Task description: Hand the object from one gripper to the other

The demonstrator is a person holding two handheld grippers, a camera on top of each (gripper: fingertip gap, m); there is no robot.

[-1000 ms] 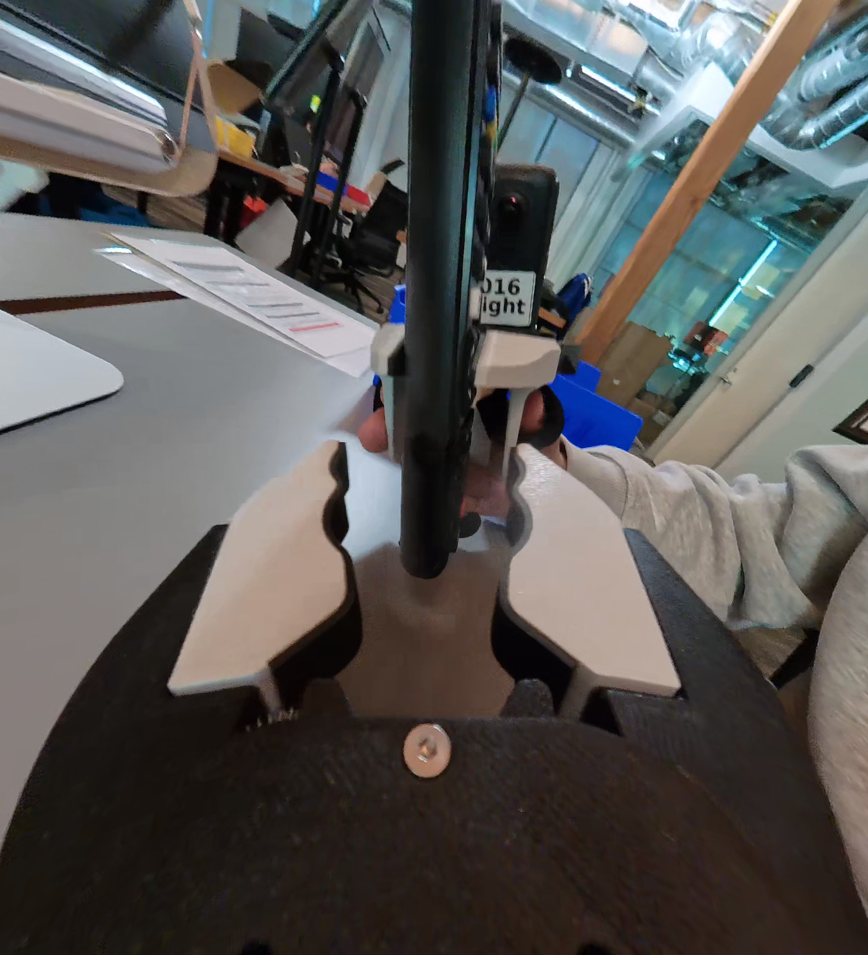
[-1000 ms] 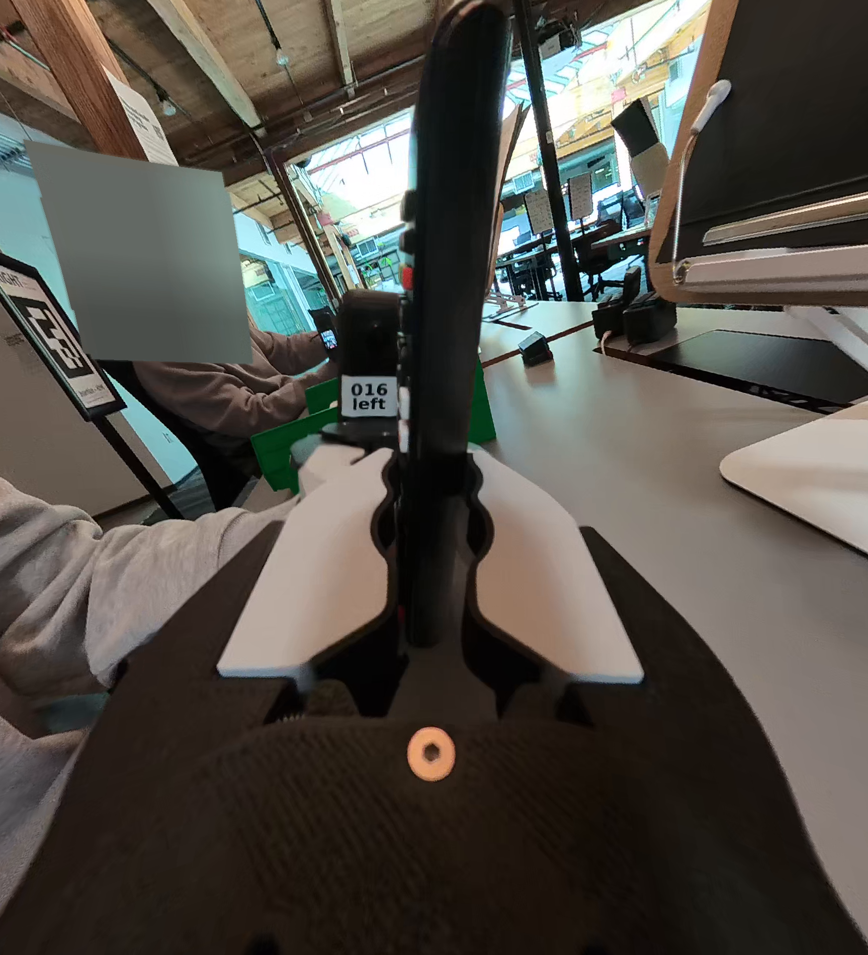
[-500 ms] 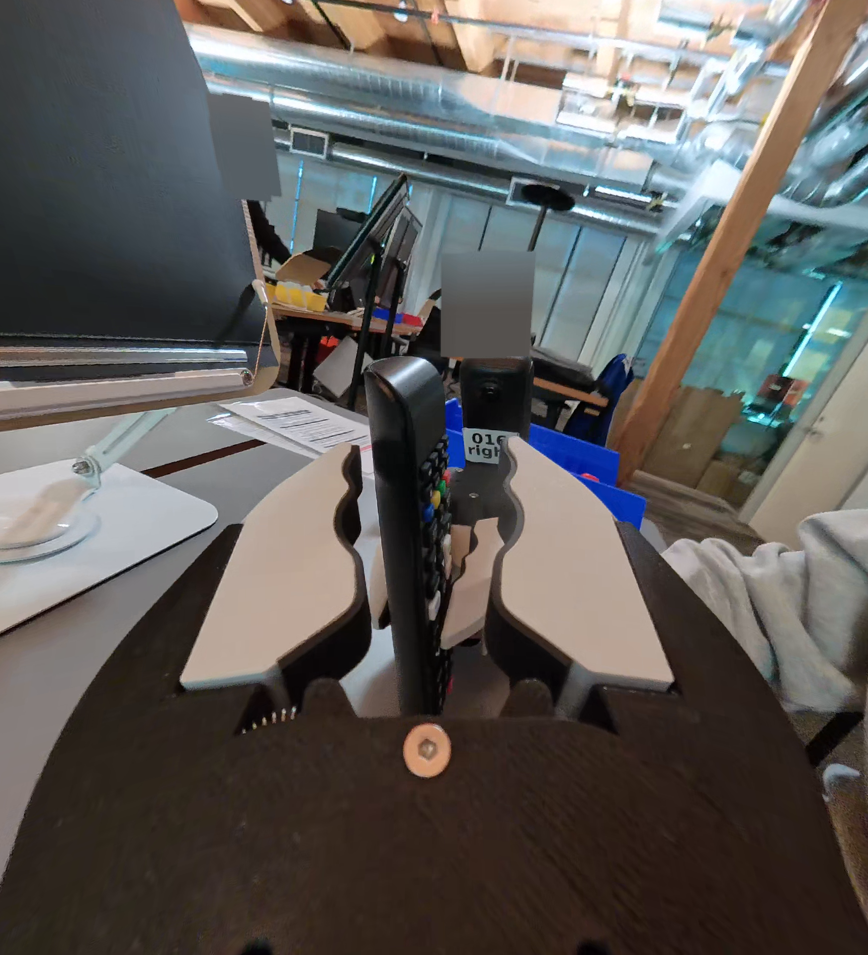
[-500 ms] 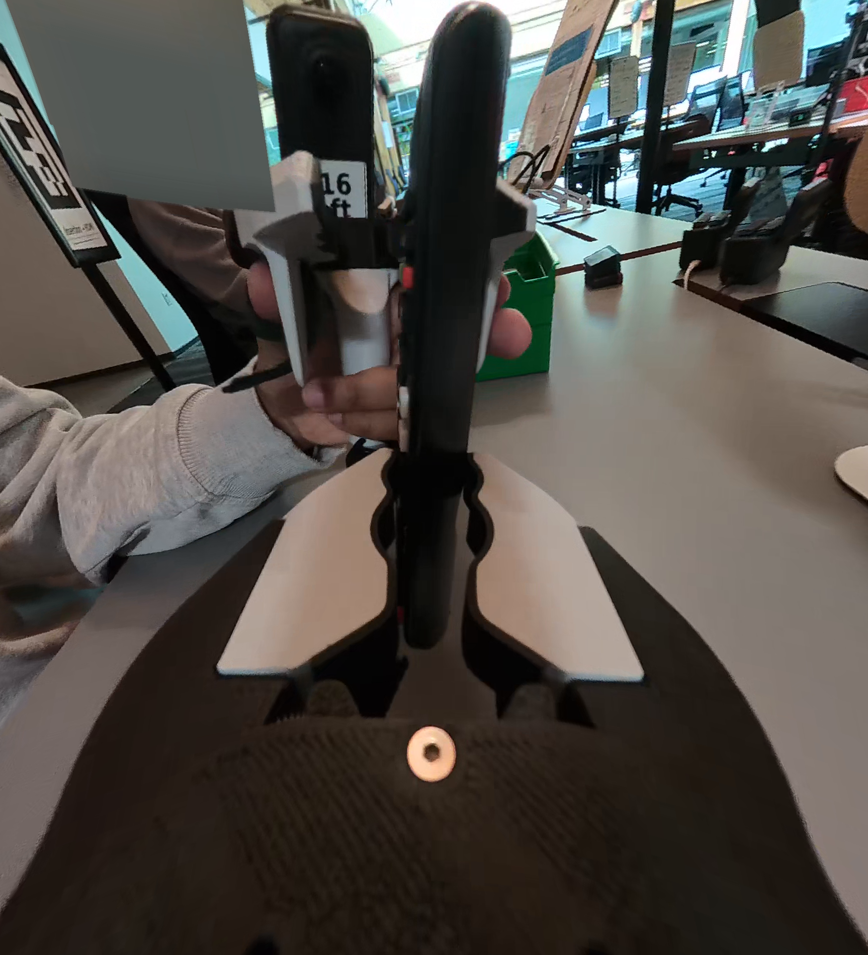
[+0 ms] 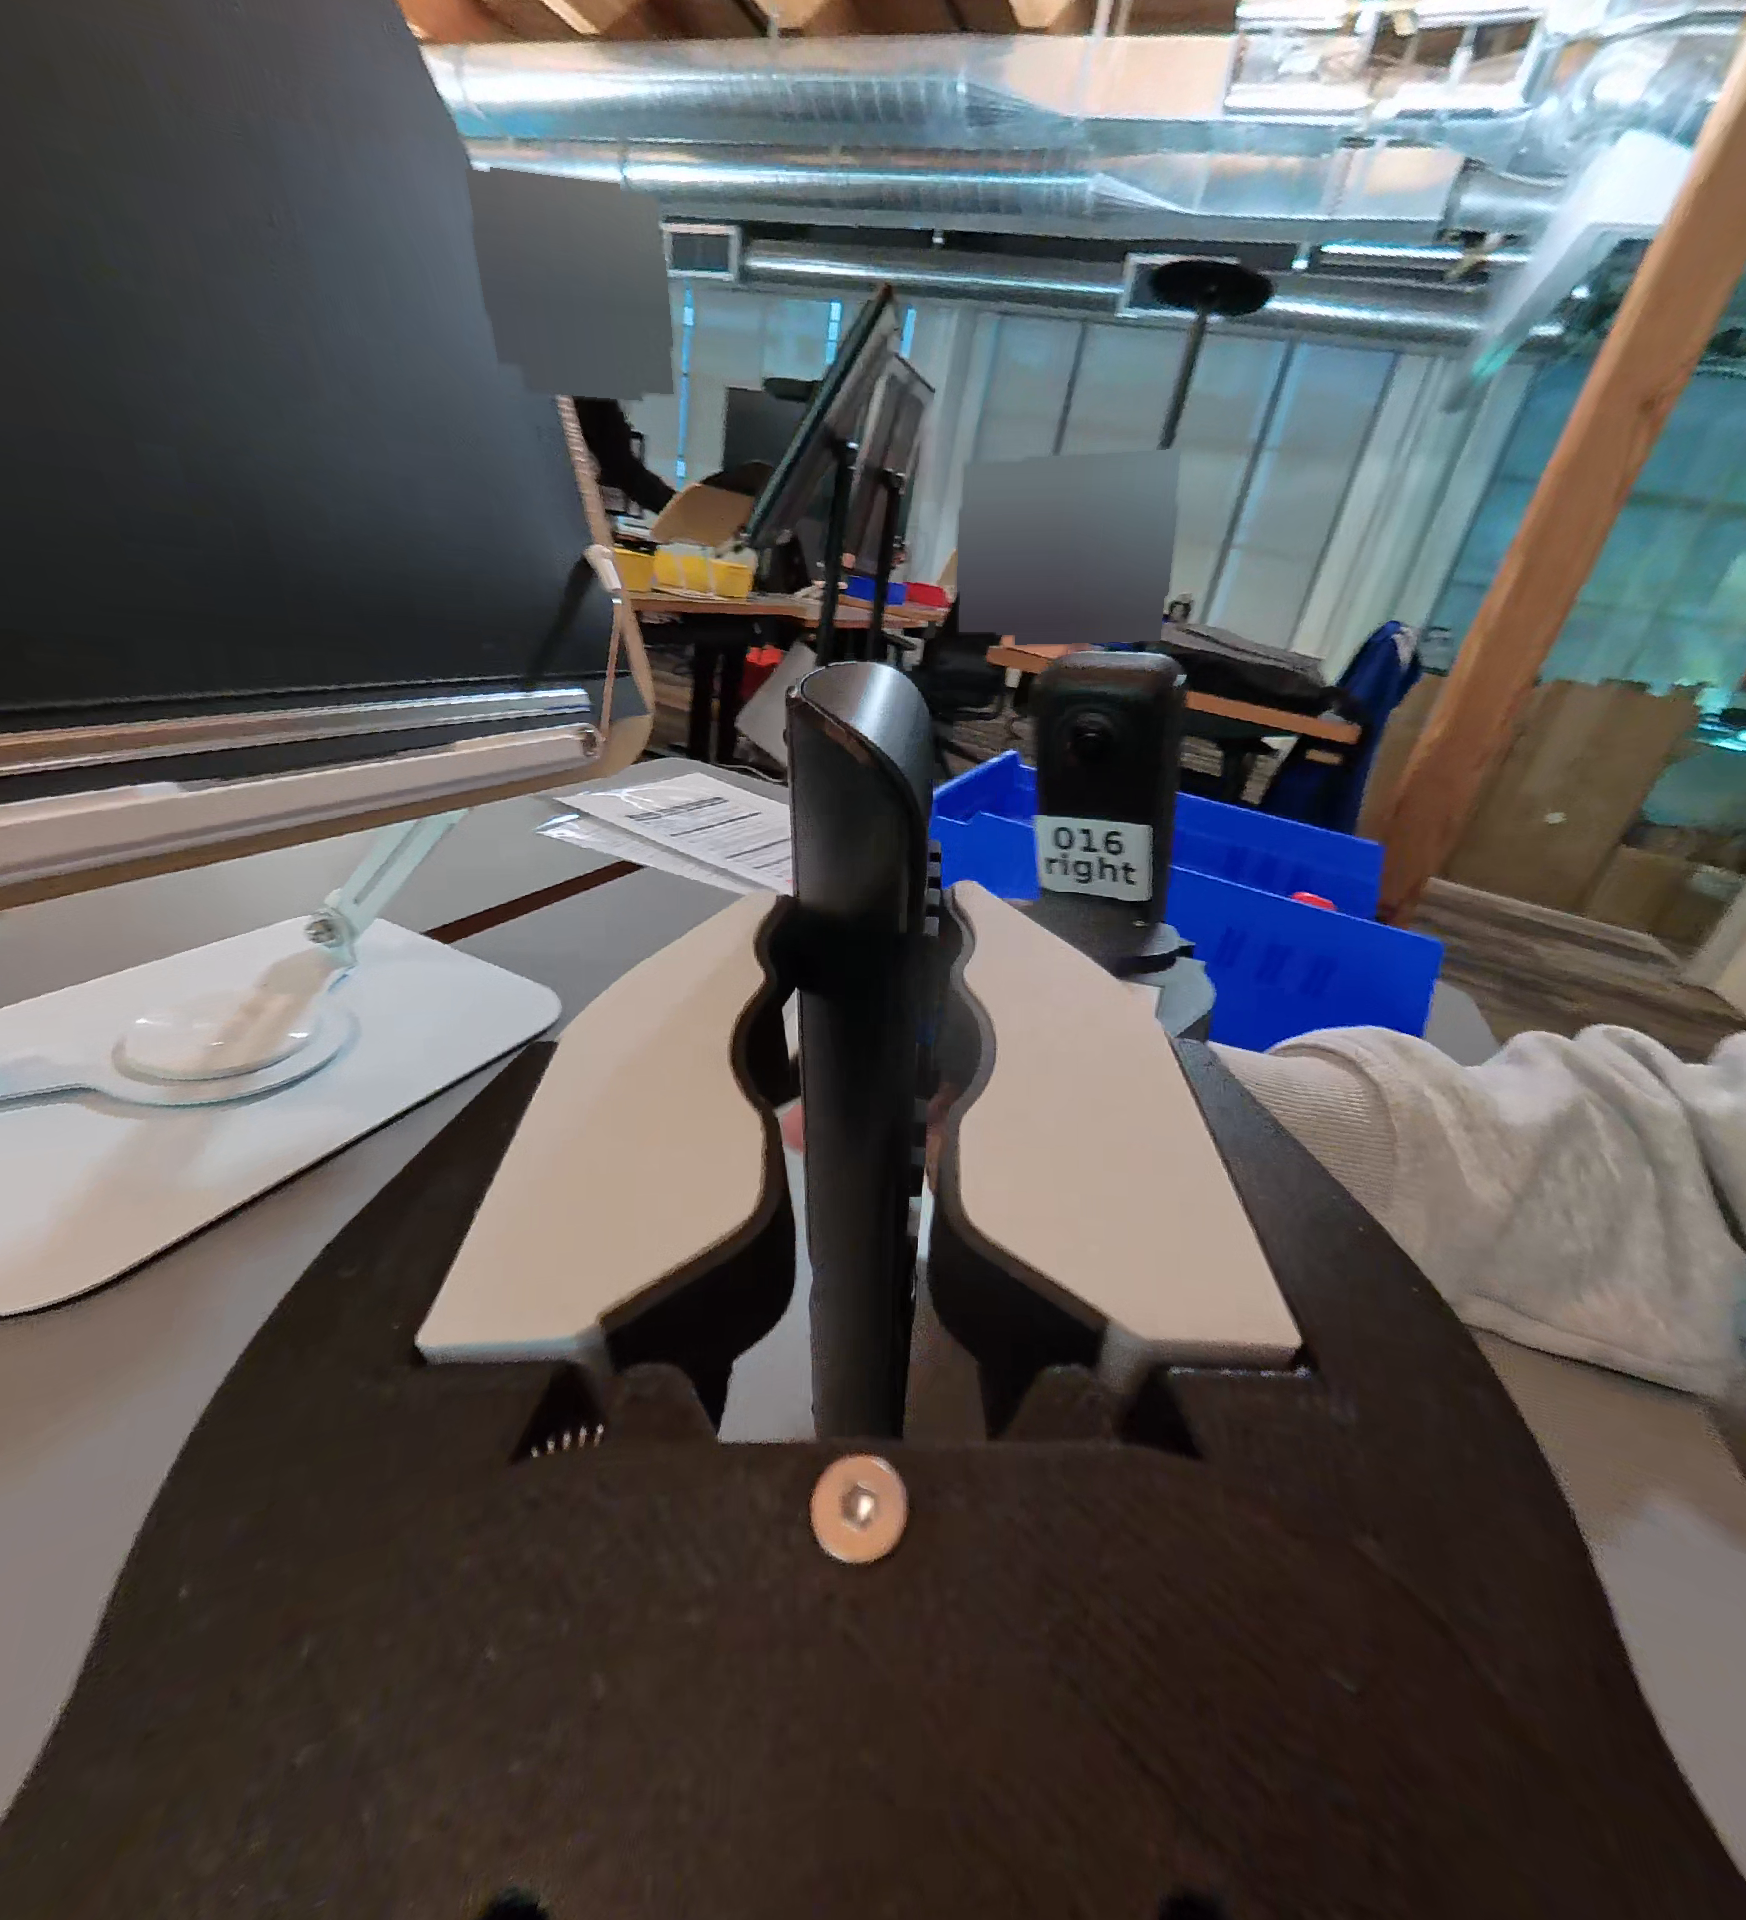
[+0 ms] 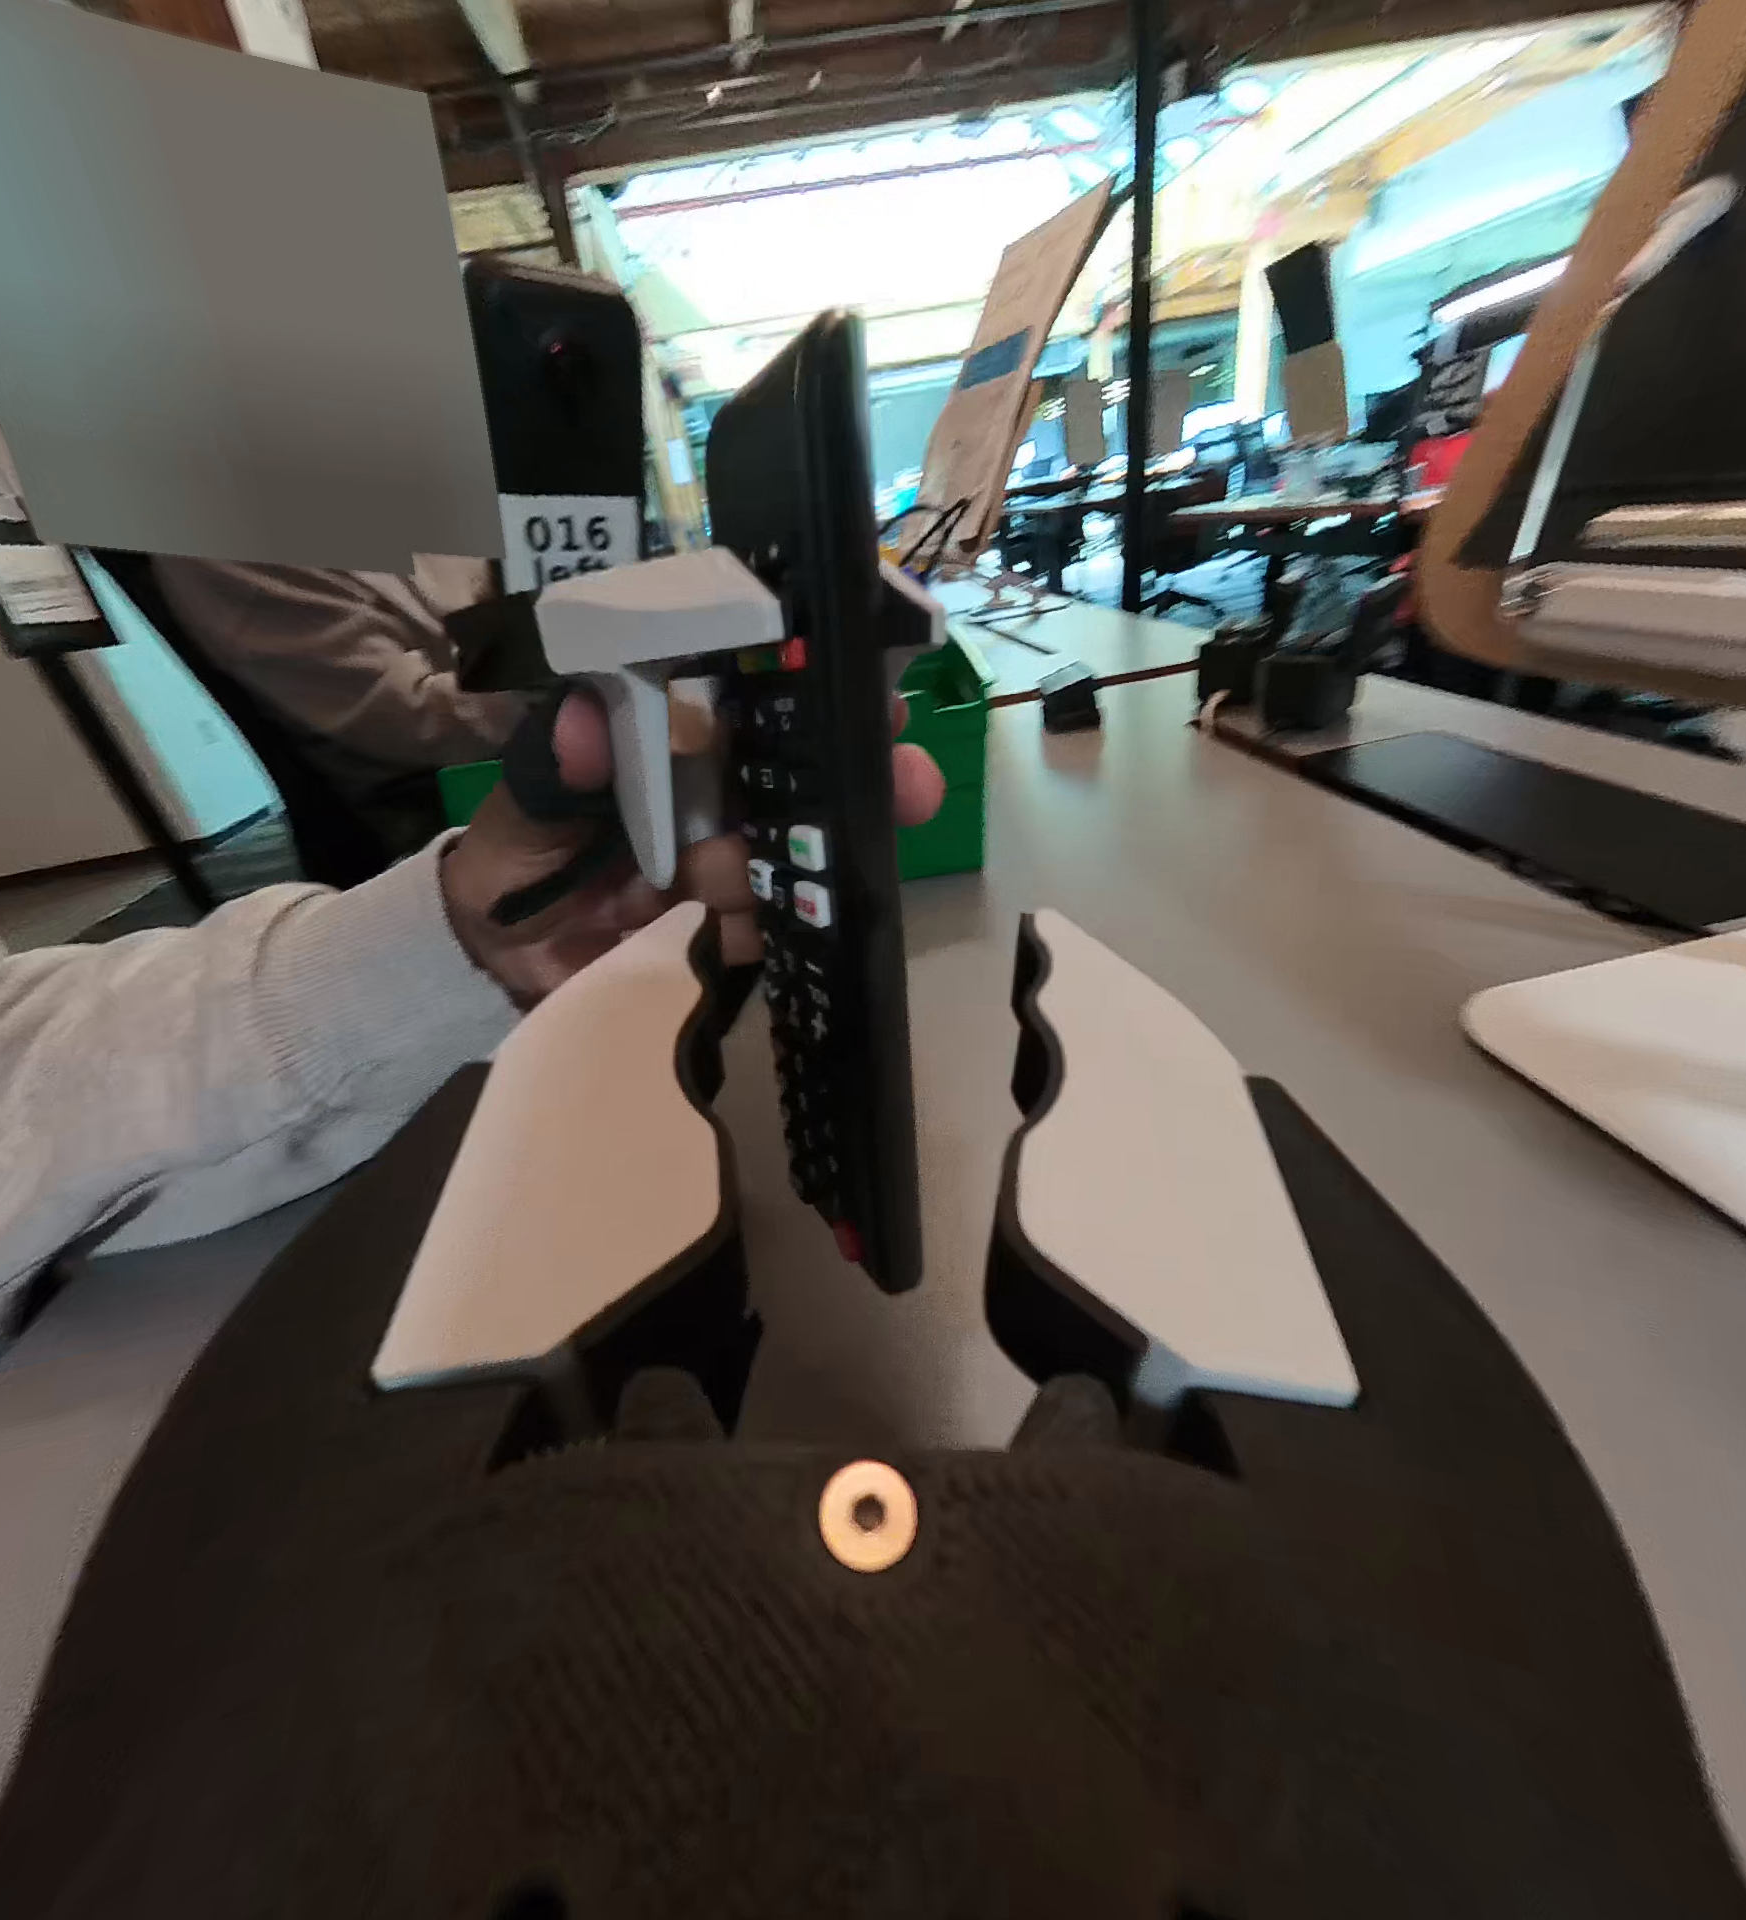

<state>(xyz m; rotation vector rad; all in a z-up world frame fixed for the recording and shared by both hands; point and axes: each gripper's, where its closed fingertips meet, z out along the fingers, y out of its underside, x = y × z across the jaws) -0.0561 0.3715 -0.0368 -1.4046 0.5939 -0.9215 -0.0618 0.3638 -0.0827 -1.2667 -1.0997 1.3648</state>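
A black remote control (image 5: 853,1039) stands on edge between my left gripper's white fingers. My left gripper (image 5: 864,914) is shut on it near its upper end. In the right wrist view the remote (image 6: 827,831) hangs upright with its buttons facing left, held by the left gripper (image 6: 796,613) in a person's hand. Its lower end sits in the gap of my right gripper (image 6: 861,930), which is open and not touching it. The right gripper's camera body (image 5: 1097,790) shows just behind the left fingers, and its fingers are hidden there.
The grey table (image 6: 1212,935) lies below both grippers. A monitor on a white stand base (image 5: 173,1091) stands at the left, with a paper sheet (image 5: 692,831) behind it. Blue bins (image 5: 1295,935) and a green bin (image 6: 936,769) sit at the table's ends. A grey sleeve (image 5: 1575,1195) lies at the right. Tip to tip, the grippers are about 5 cm apart.
The left gripper has closed on the remote. The right gripper has opened and let it go, and the remote now stands free in its gap.
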